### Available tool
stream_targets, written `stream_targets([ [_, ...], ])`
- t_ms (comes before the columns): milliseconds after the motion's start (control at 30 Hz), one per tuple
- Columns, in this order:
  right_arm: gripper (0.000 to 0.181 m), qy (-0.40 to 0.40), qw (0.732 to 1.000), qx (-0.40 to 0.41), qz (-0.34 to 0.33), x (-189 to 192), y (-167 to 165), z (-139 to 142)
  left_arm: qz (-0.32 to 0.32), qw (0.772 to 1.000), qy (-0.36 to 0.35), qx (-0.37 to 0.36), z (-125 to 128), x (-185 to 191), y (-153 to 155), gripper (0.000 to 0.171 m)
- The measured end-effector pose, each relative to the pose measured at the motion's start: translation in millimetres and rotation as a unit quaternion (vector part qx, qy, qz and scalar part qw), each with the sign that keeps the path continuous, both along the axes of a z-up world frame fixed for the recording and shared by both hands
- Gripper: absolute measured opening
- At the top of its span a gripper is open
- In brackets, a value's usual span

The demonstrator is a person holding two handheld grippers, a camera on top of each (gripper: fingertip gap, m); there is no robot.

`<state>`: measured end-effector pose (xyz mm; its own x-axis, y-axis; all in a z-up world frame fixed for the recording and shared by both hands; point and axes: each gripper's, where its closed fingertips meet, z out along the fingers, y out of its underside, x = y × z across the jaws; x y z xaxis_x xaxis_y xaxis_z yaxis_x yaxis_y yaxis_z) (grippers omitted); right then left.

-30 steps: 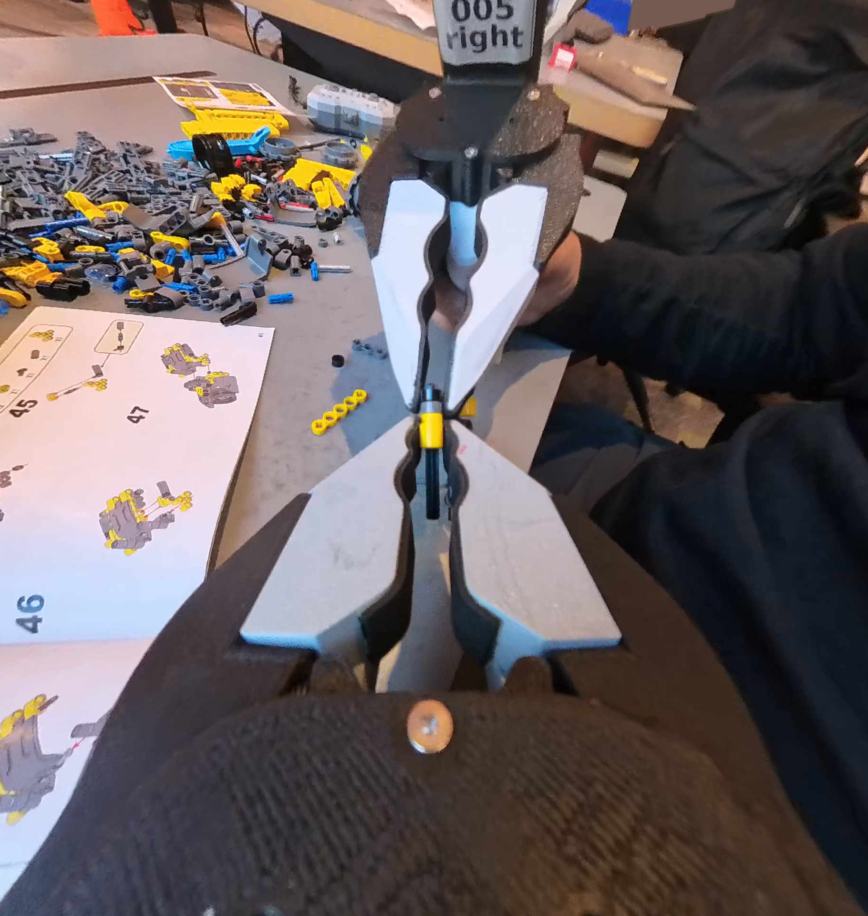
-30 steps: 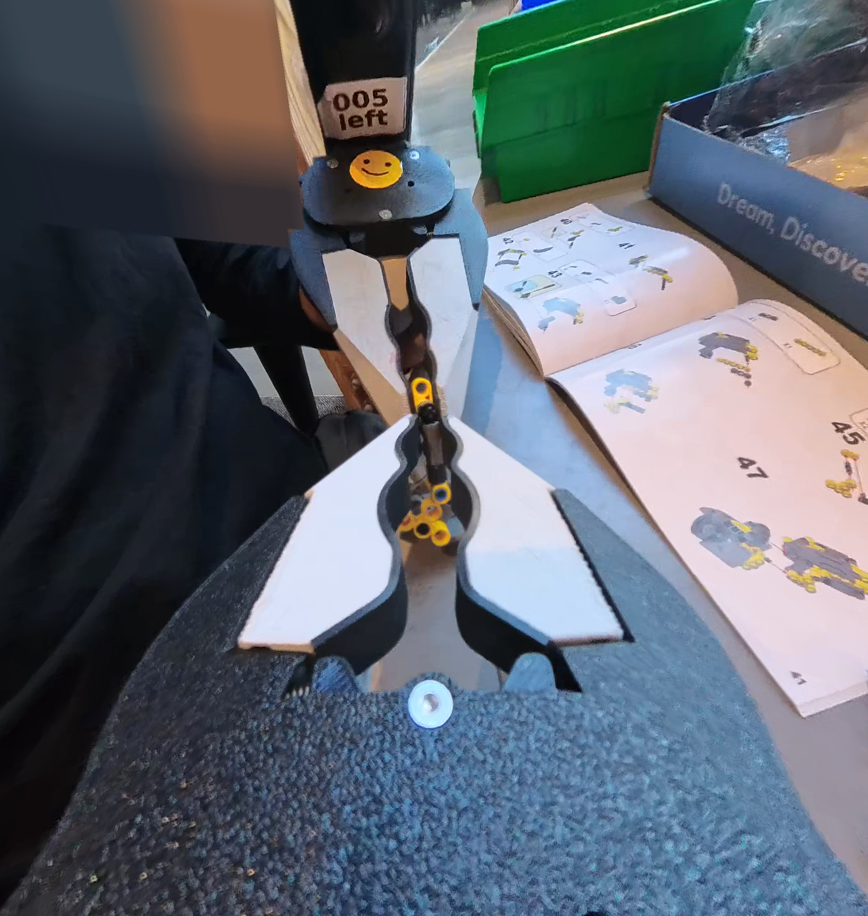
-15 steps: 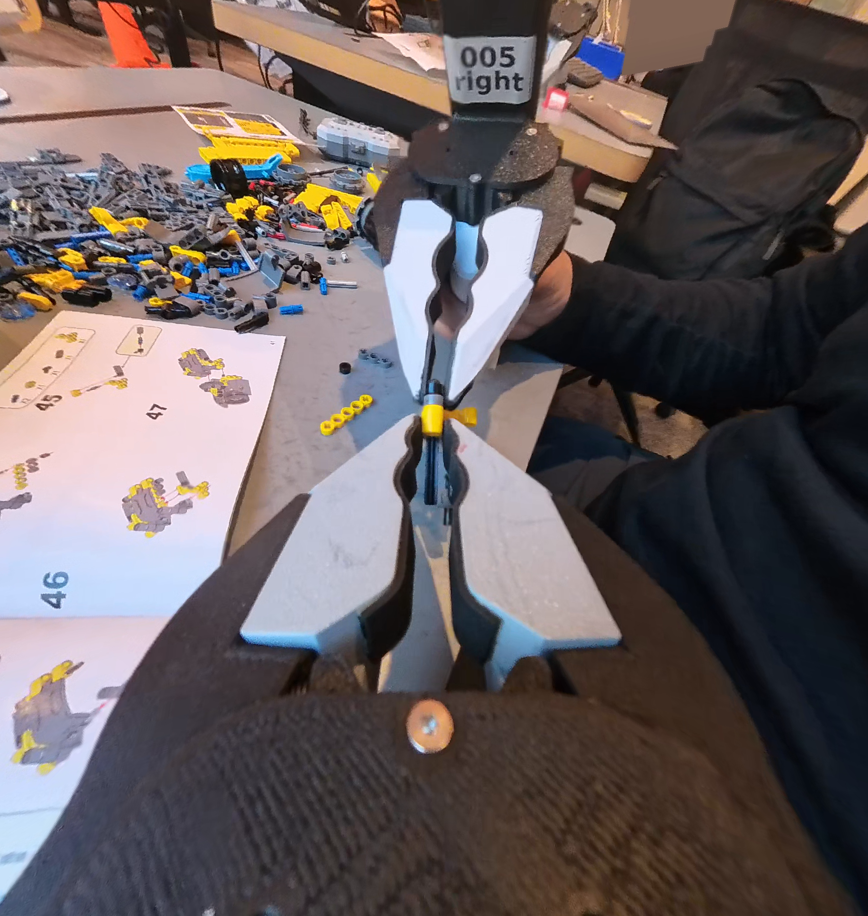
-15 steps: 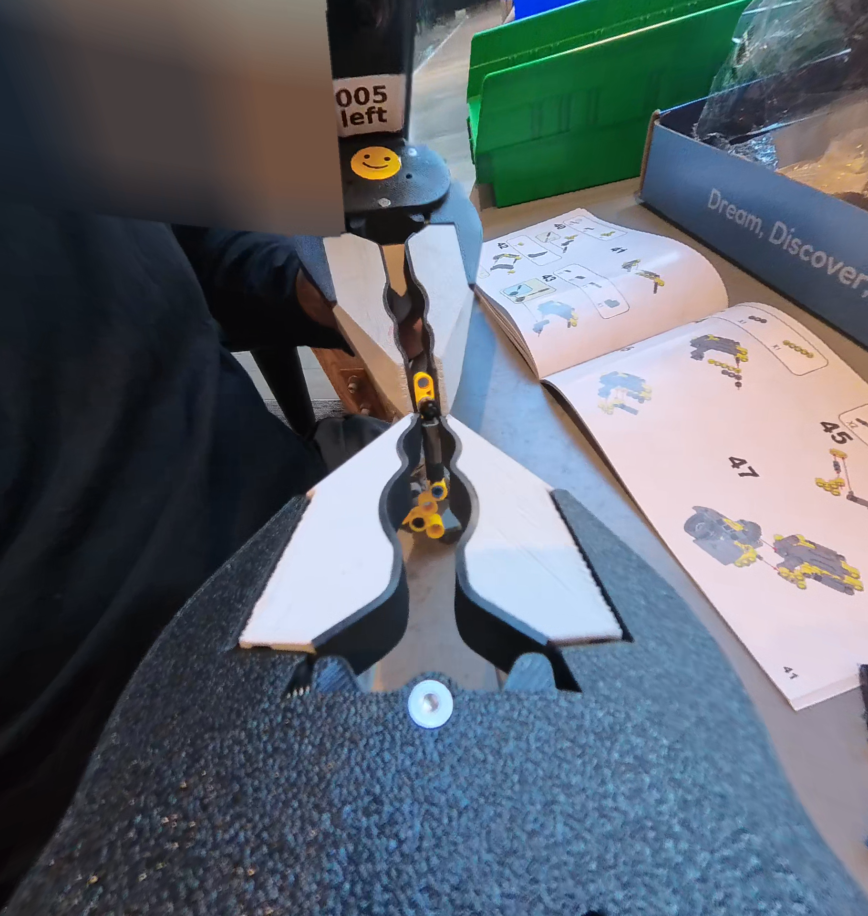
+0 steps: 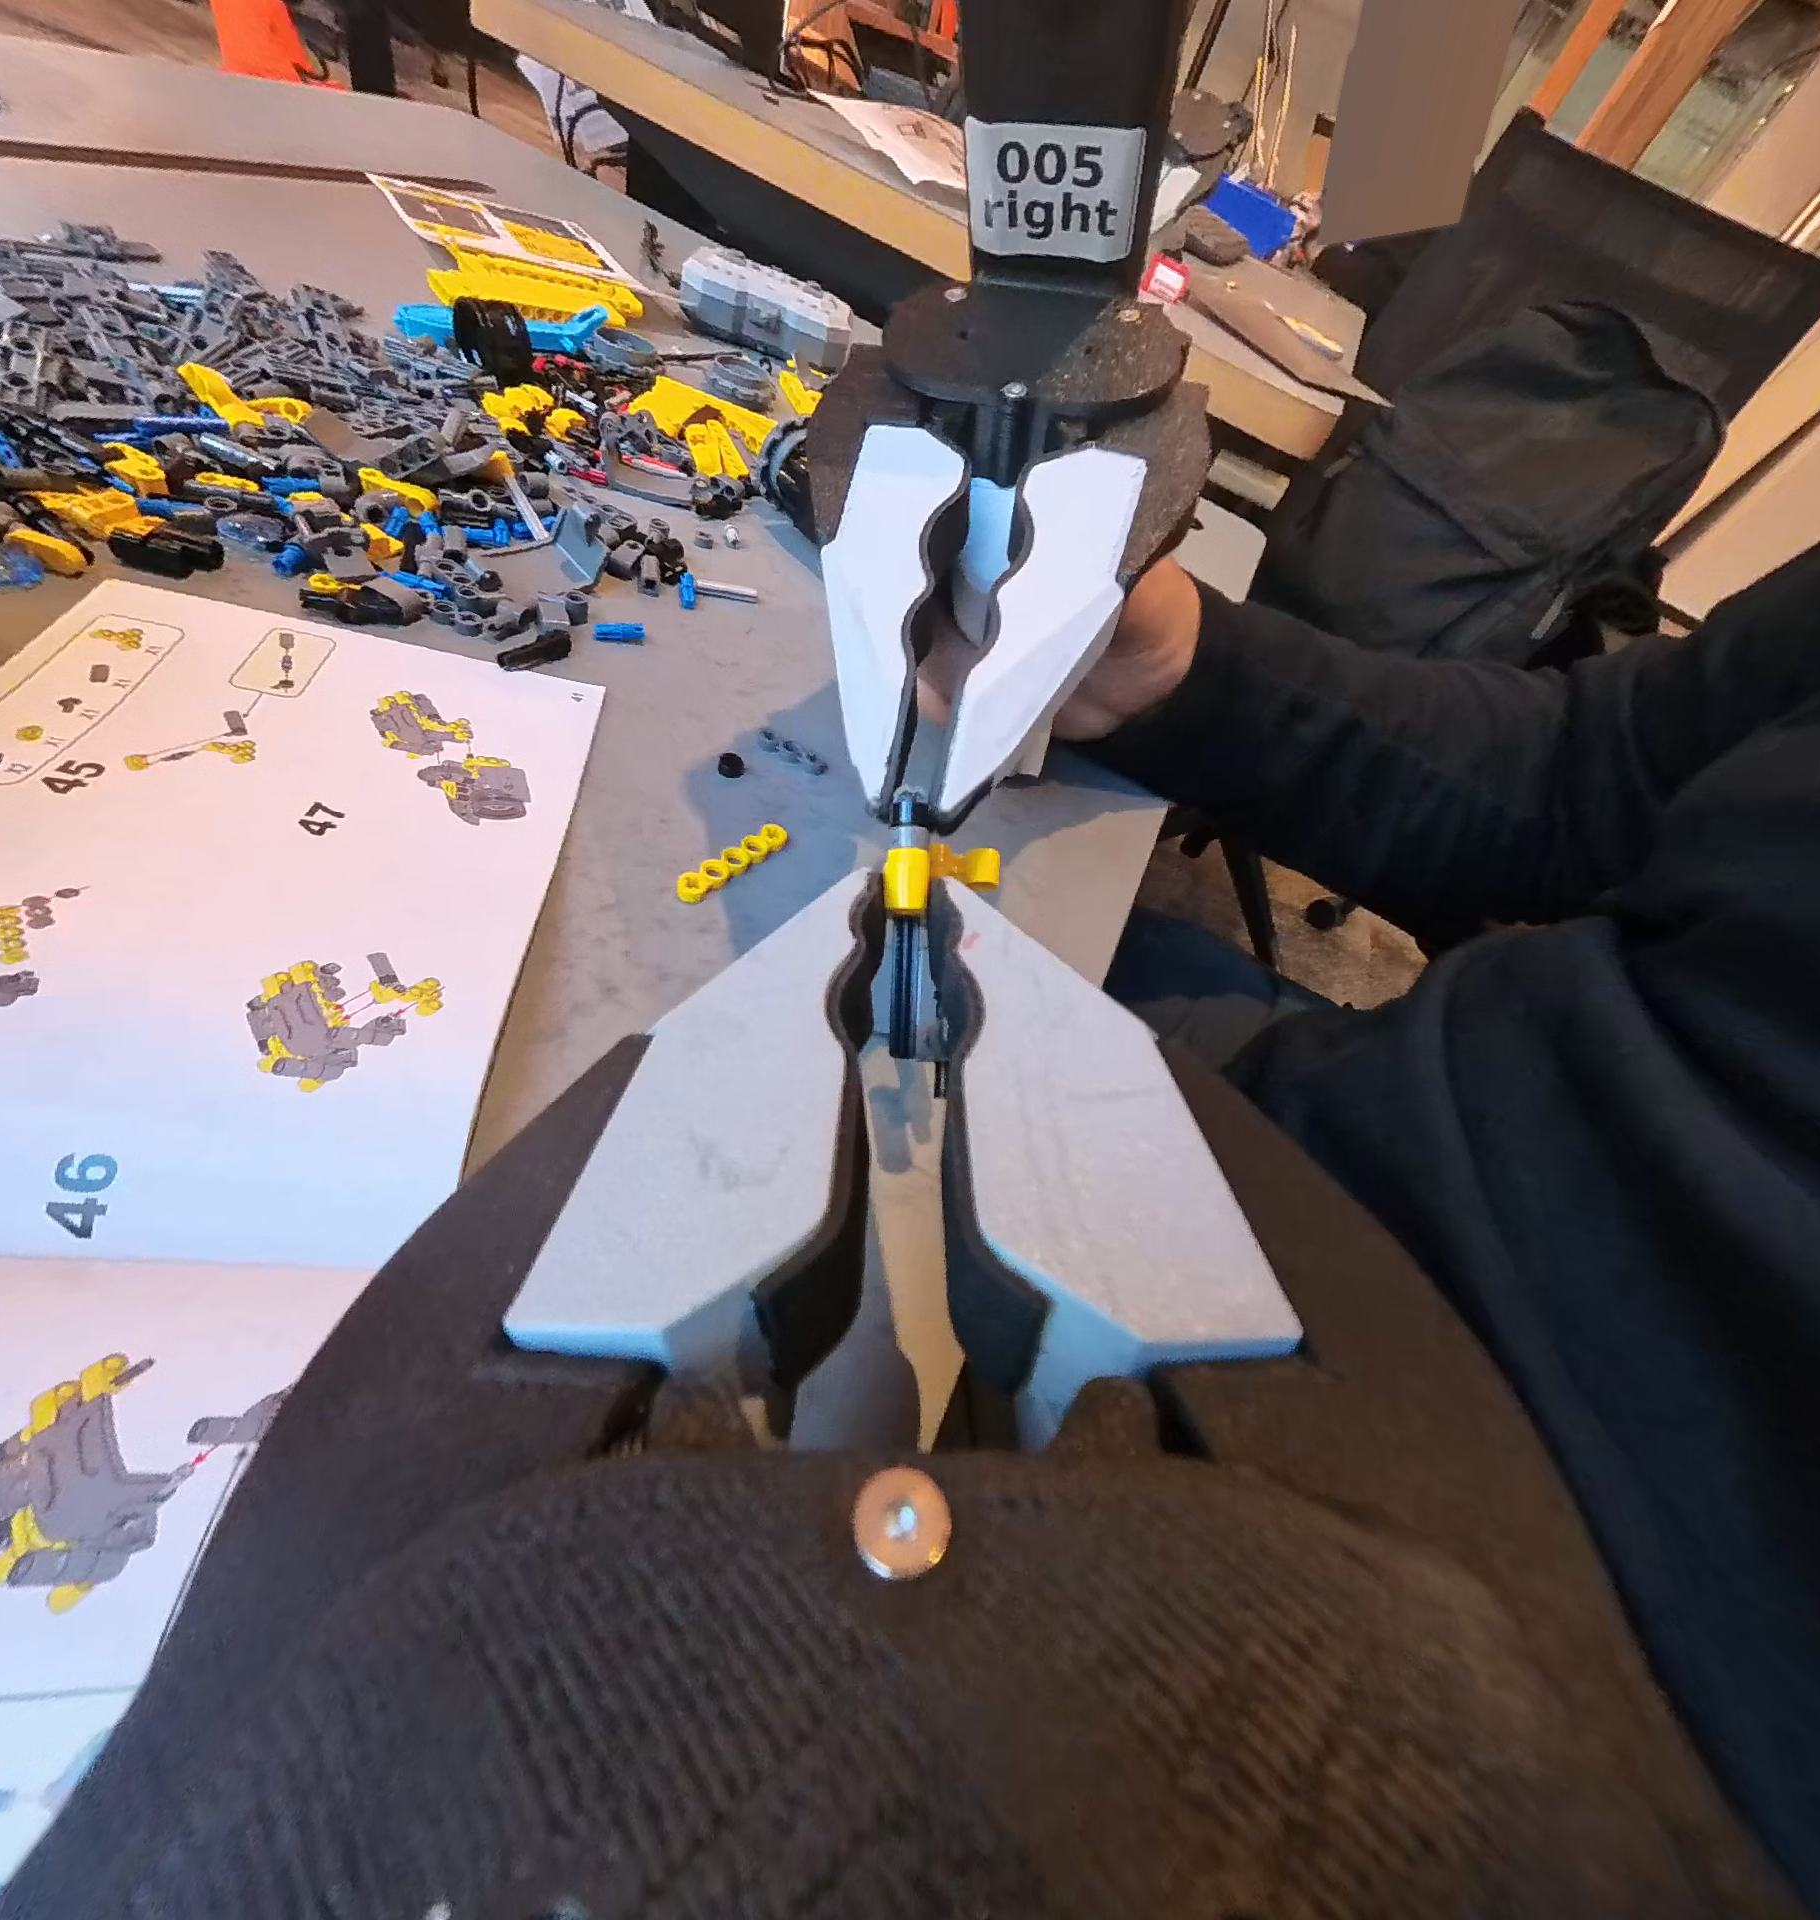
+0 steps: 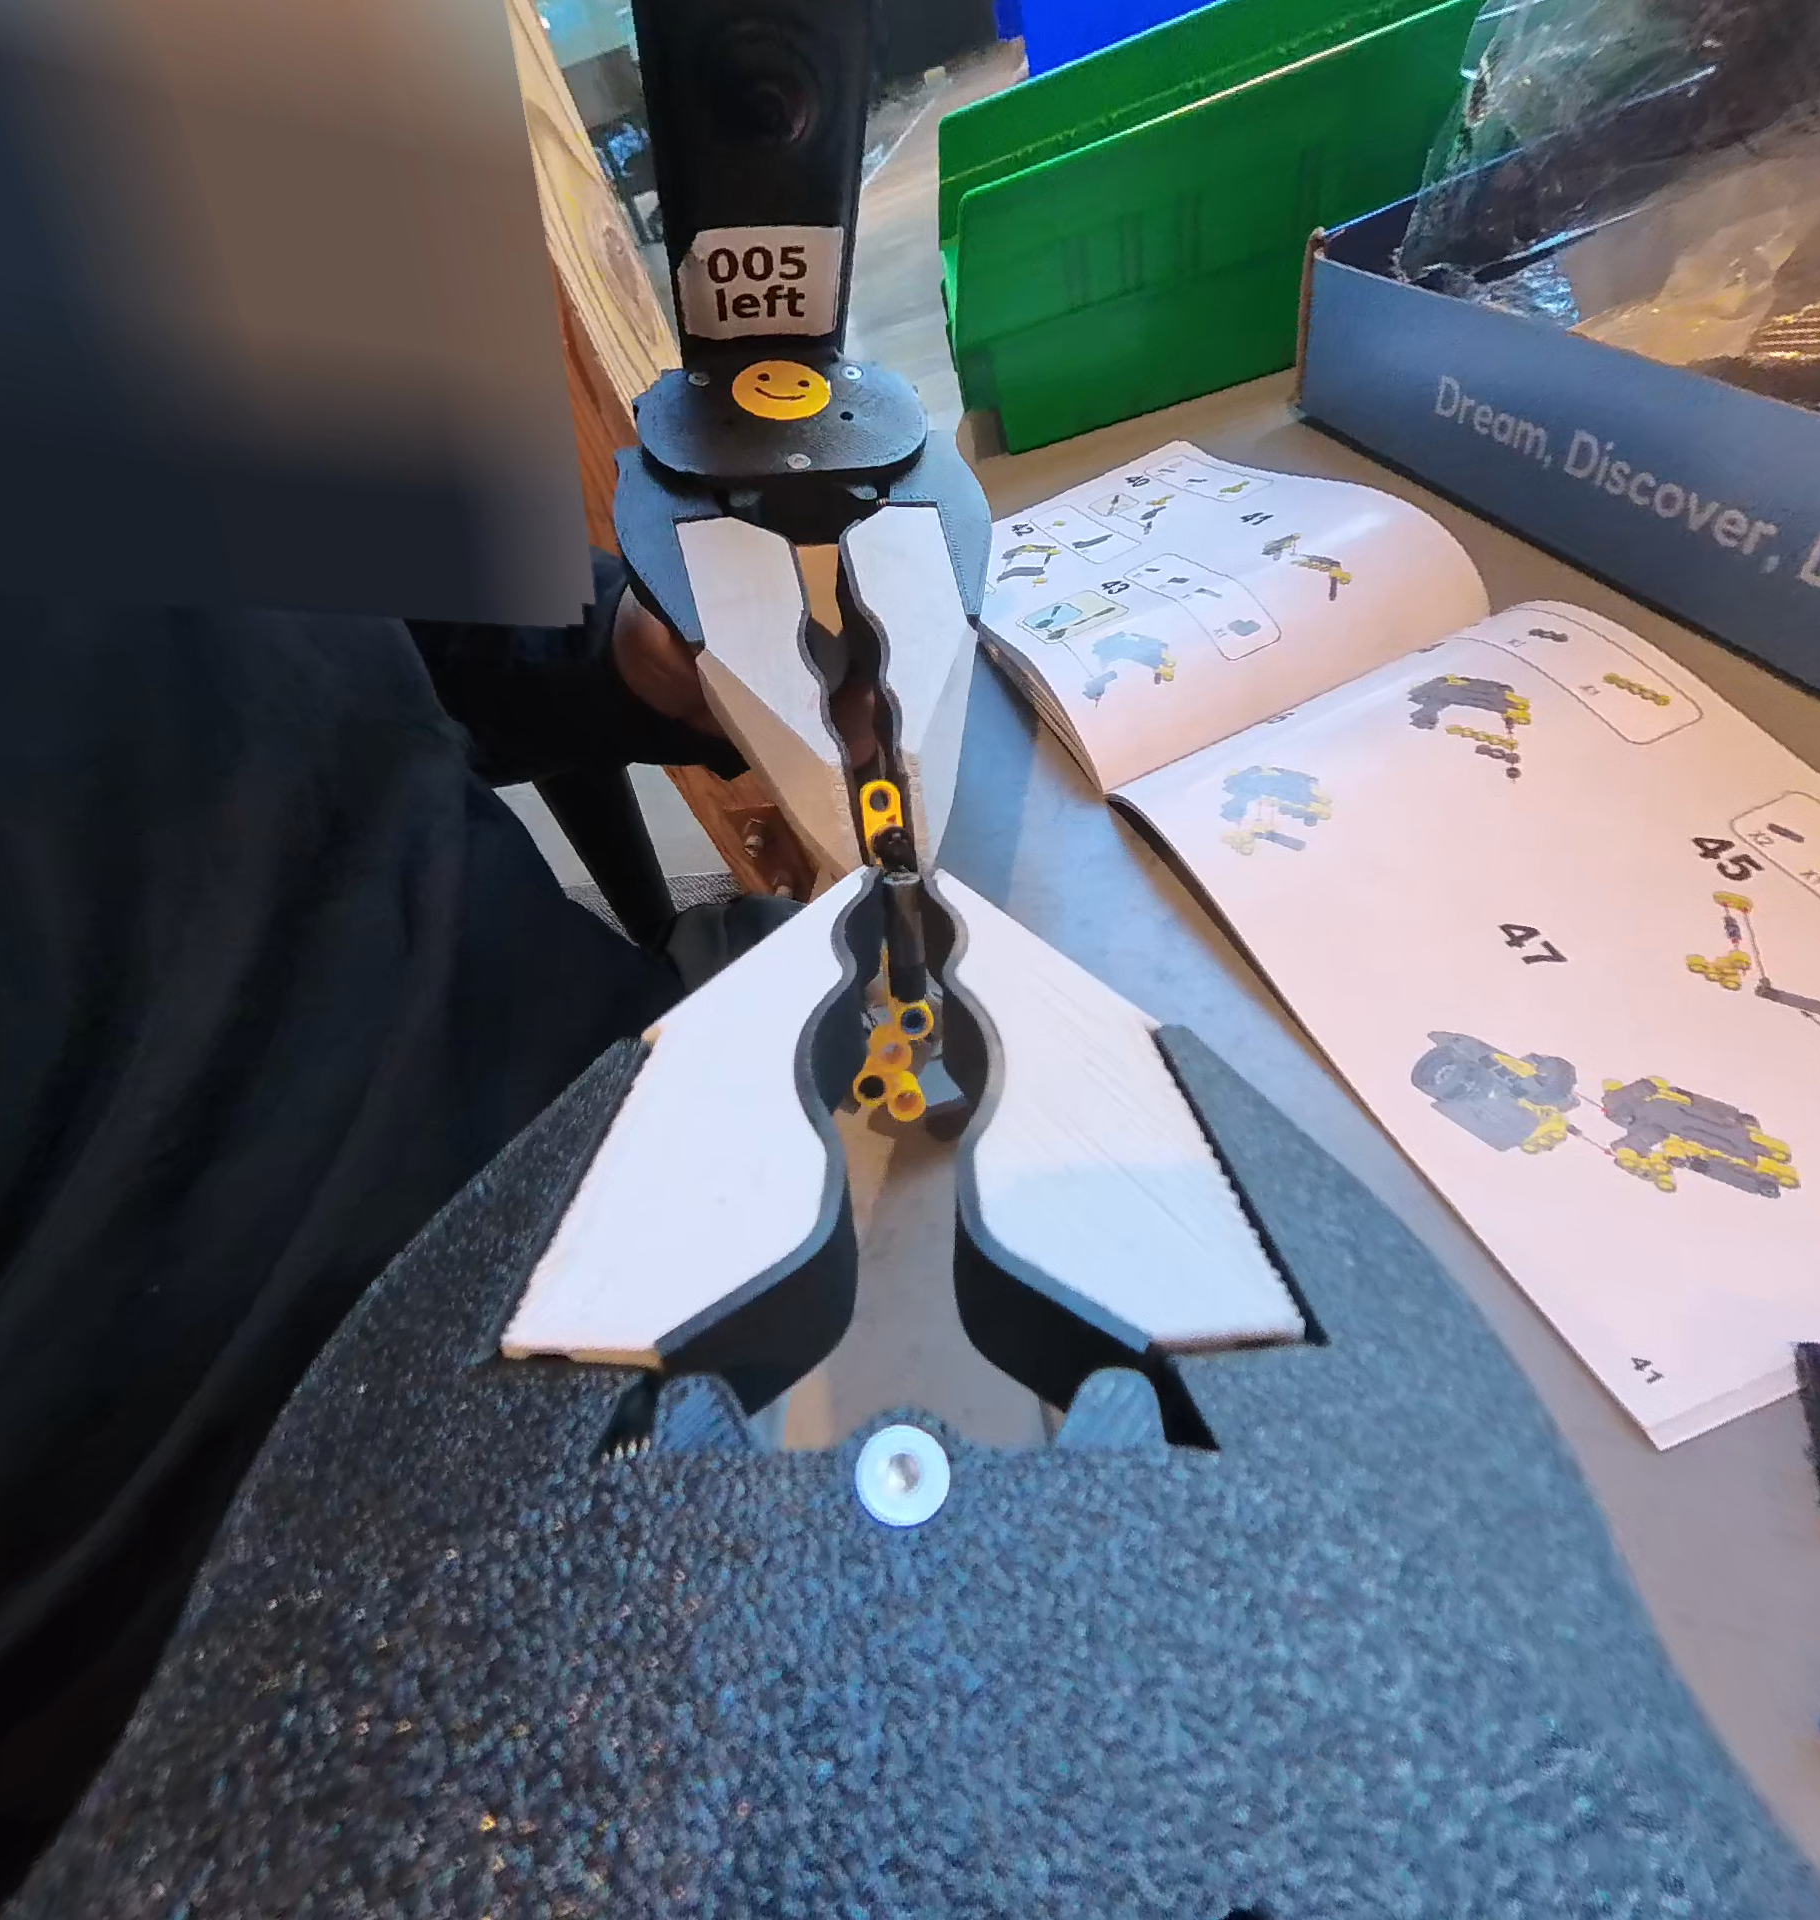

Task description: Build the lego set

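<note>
Right gripper [image 6: 901, 883] pinches a black rod [image 6: 903, 935]; left gripper [image 6: 890, 831] opposite grips a yellow connector [image 6: 878, 808], beside a booklet [image 6: 1508, 935].

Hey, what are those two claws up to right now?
Left claw shut on black axle with yellow connector. Right claw shut on dark sleeve, tip to tip with left. Nothing between them; loose parts and booklet on table.

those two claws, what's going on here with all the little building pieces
A person holds a claw in each hand, tip to tip above the grey table's edge. The left claw is shut on a black axle with a yellow connector. The right claw is shut on a dark rod with yellow pieces behind its tips. The two parts meet end to end. An open instruction booklet and a pile of loose pieces lie nearby.
</note>
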<state>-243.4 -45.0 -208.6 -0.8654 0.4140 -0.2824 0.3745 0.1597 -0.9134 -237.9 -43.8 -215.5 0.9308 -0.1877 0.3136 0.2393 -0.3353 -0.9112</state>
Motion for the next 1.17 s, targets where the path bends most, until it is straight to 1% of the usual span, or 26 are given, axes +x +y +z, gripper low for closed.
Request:
stream_targets([
  [200,0.005,-0.005,1.000,0.000,-0.002,-0.8,1.0,-0.7,0.004,1.000,0.002,-0.001,-0.9,-0.7,0.1,0.007],
  [733,0.005,-0.029,0.999,-0.011,-0.006,-4.4,2.6,-1.6,0.011,1.000,-0.027,-0.008,-2.6,-4.3,1.4,0.006],
  [867,0.005,-0.027,1.000,-0.010,-0.005,-3.8,2.3,-1.6,0.015,1.000,-0.020,-0.006,-2.5,-3.7,2.0,0.006],
  [967,0.005,-0.023,1.000,-0.016,-0.002,-2.5,2.4,0.5,0.036,0.999,-0.013,0.008,1.7,-3.0,3.1,0.006],
  [1167,0.005,-0.007,1.000,-0.024,0.013,3.3,1.3,5.3,0.058,0.997,0.040,0.029,6.7,2.6,2.6,0.006],
])
